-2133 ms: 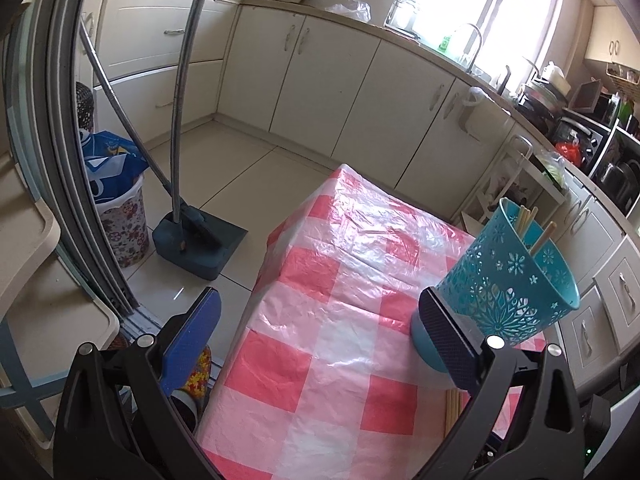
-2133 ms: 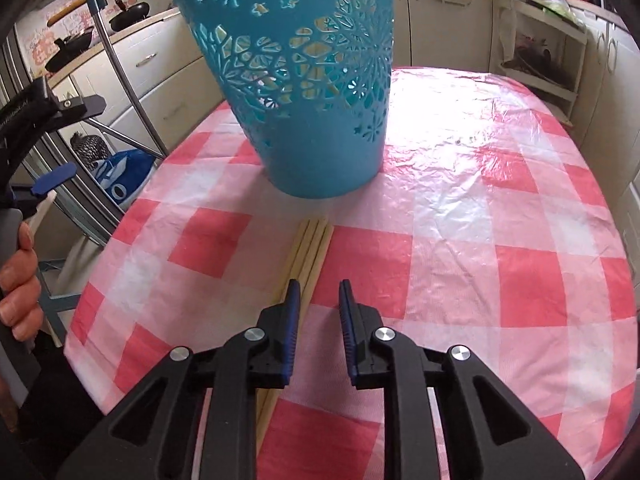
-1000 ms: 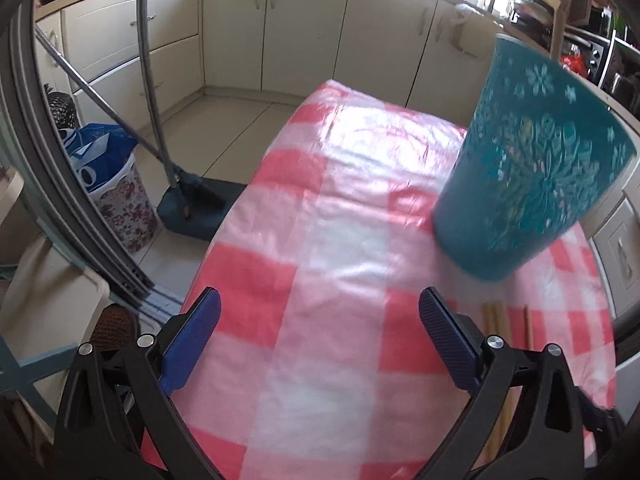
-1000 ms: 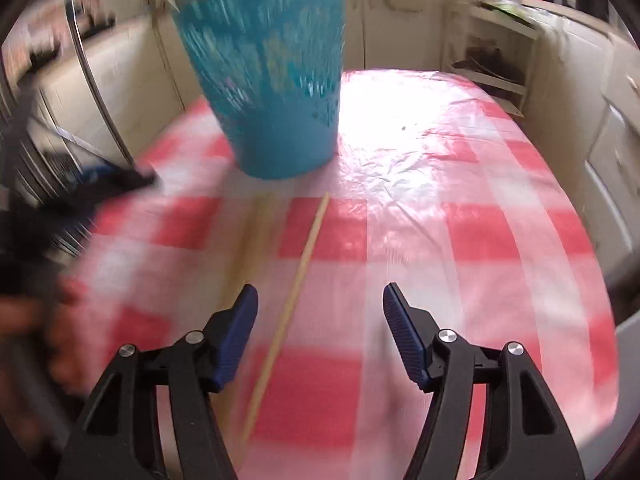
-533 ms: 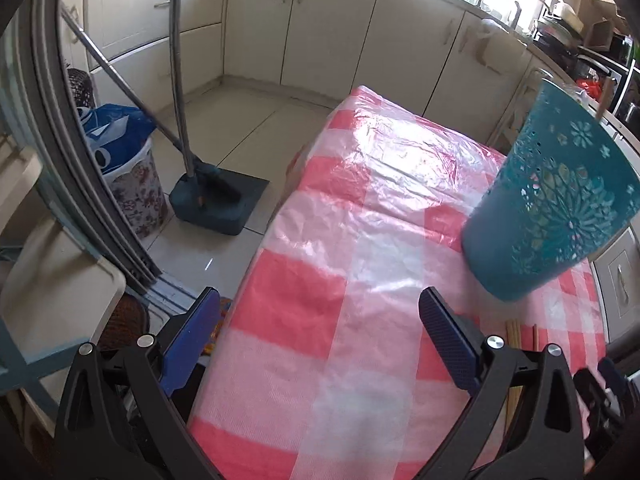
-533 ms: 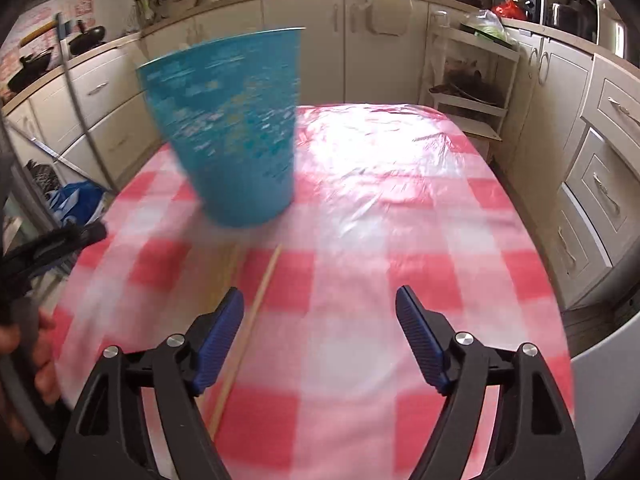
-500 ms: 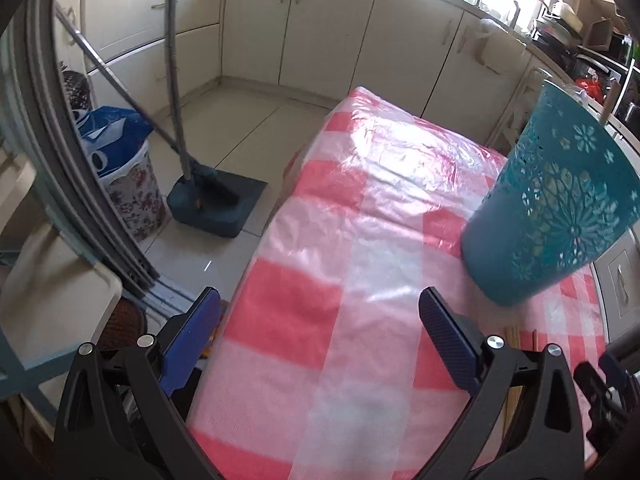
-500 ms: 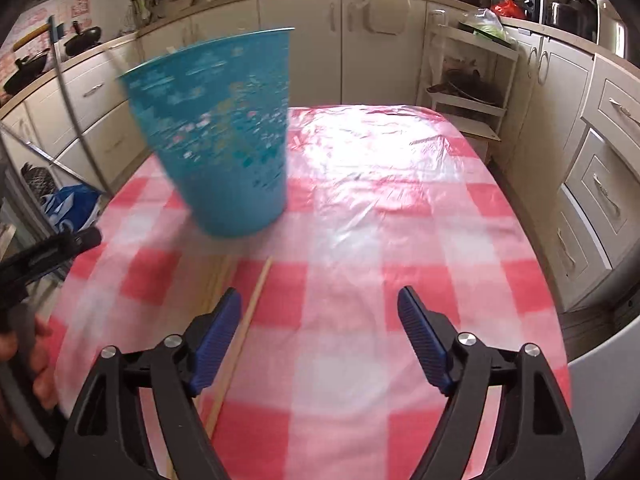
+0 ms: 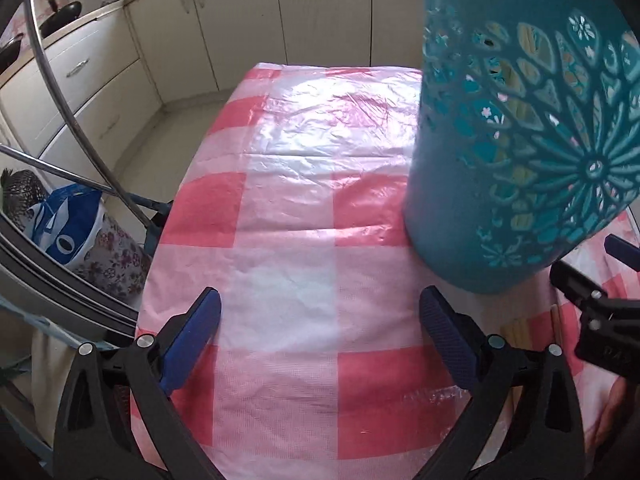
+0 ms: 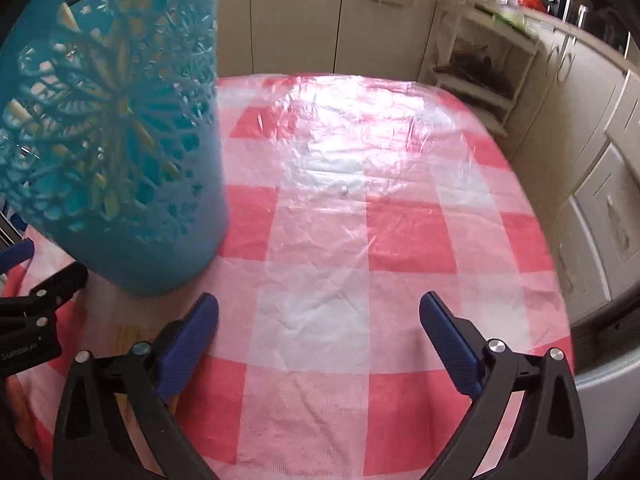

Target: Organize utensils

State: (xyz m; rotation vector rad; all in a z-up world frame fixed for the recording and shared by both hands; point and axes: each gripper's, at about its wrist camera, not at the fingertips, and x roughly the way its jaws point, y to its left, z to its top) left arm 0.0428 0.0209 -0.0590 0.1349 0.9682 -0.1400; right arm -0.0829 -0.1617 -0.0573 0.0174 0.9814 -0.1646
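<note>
A teal plastic basket (image 9: 532, 128), round and tapering to its base, its wall pierced with flower and petal cut-outs, stands on the bench (image 9: 288, 272), which is covered by a crinkled, glossy plastic cloth in red and white checks. Through the cut-outs pale wooden sticks show inside it. More pale wooden chopsticks (image 9: 520, 326) lie flat on the cloth just in front of the basket's base, partly hidden in the left wrist view by the black arm of the gripper. The left hand-held gripper (image 9: 320, 320) hangs above the bare cloth with its ribbed blue pads spread wide and nothing between them; the basket stands just beyond its right finger. The right hand-held gripper (image 10: 318, 320) is likewise wide apart over bare cloth, its jaws opening, with nothing between them; the basket (image 10: 116, 128) is just beyond its left finger, and the chopsticks (image 10: 126, 336) are a blurred pale patch behind that finger. Cream cabinets (image 9: 320, 16) line the walls, and on the floor left of the bench stand a flowered bin holding a blue bag (image 9: 66, 224) and slanting metal poles (image 9: 72, 120).
</note>
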